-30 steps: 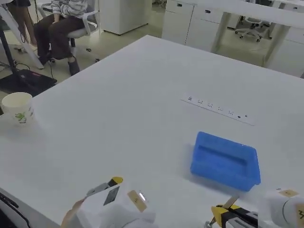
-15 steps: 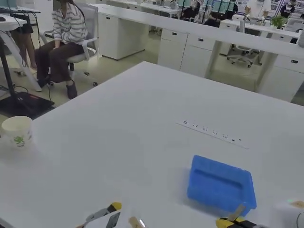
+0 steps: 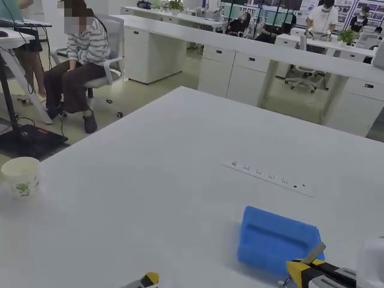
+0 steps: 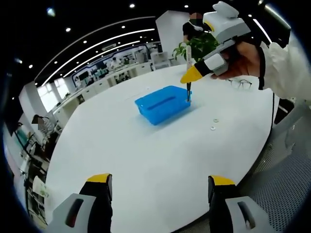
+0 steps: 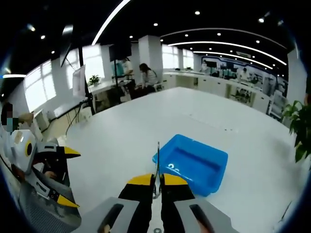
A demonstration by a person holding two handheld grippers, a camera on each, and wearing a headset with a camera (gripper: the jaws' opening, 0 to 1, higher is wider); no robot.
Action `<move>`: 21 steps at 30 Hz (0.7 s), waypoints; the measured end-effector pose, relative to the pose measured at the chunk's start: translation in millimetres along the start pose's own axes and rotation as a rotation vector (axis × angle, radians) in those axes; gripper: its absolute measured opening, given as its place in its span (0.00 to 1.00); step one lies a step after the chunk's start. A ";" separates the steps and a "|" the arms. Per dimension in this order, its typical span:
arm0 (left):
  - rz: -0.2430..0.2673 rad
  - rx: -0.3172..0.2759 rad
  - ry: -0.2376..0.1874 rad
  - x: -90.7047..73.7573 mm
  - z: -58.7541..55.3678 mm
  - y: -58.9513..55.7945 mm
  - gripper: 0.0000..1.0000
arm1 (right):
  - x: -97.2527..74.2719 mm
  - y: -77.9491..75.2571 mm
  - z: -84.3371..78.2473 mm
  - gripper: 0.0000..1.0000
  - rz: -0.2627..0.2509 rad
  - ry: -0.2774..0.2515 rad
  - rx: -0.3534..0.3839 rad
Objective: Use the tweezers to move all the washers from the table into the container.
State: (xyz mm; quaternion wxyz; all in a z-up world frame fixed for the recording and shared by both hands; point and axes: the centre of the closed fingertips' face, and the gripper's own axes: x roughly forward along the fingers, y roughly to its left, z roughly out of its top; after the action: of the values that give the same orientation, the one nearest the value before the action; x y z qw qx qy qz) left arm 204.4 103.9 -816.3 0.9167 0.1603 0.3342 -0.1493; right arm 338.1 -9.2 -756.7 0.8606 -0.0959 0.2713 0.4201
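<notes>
The head view looks forward and down over the table (image 3: 150,180). The left gripper view faces the container (image 4: 163,103) from well back; the right gripper view faces it from near. All three share it.

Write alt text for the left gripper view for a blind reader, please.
The right gripper holds tweezers, tips at the edge of a blue container on a table; two washers lie nearby. The left gripper's jaws stand open below.

The white table (image 3: 150,180) carries a blue container (image 3: 273,240), paper cup (image 3: 21,176), socket strip (image 3: 267,177) and washers (image 4: 213,128).
</notes>
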 end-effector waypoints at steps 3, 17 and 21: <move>0.001 0.002 0.003 0.0 -0.5 0.4 0.82 | 4.2 -5.7 5.2 0.01 -0.010 -0.008 -0.004; -0.026 0.033 0.057 4.3 -8.8 -7.1 0.82 | 27.8 -32.9 32.1 0.01 -0.053 -0.049 0.005; -0.030 0.036 0.052 3.7 -7.7 -7.7 0.82 | 35.4 -37.1 33.7 0.01 -0.065 -0.050 -0.003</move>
State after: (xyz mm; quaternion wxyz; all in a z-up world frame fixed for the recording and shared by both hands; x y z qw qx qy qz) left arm 199.8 99.4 -825.8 0.9022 0.1758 0.3577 -0.1649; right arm 397.6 4.6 -750.2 0.8801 -0.0955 0.2459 0.3947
